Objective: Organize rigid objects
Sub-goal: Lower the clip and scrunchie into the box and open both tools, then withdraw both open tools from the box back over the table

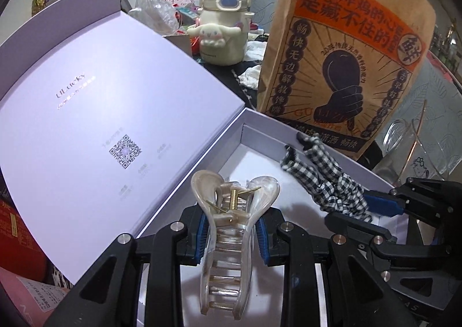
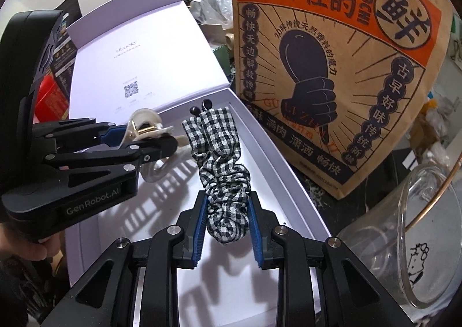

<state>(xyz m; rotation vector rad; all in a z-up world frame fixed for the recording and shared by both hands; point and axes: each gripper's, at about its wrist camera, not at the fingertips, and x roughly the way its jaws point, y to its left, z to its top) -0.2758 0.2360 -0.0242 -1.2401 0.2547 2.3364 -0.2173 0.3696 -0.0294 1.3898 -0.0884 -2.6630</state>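
A pearly translucent hair claw clip (image 1: 228, 240) with a gold spring is clamped between the blue pads of my left gripper (image 1: 234, 228), which is shut on it. It hangs just above the floor of an open lilac box (image 1: 254, 159). A black-and-white checked fabric hair tie (image 2: 219, 153) with two small black tips sits between the pads of my right gripper (image 2: 228, 211), which grips its bunched end over the same box (image 2: 274, 153). In the right wrist view the left gripper (image 2: 150, 136) holds the clip (image 2: 144, 122) just left of the hair tie.
The box's lilac lid (image 1: 115, 113) stands open to the left. A tall brown paper bag (image 2: 332, 67) stands right behind the box. A clear glass mug (image 2: 404, 240) is at the right. A cream cartoon-dog bottle (image 1: 222, 26) and clutter lie further back.
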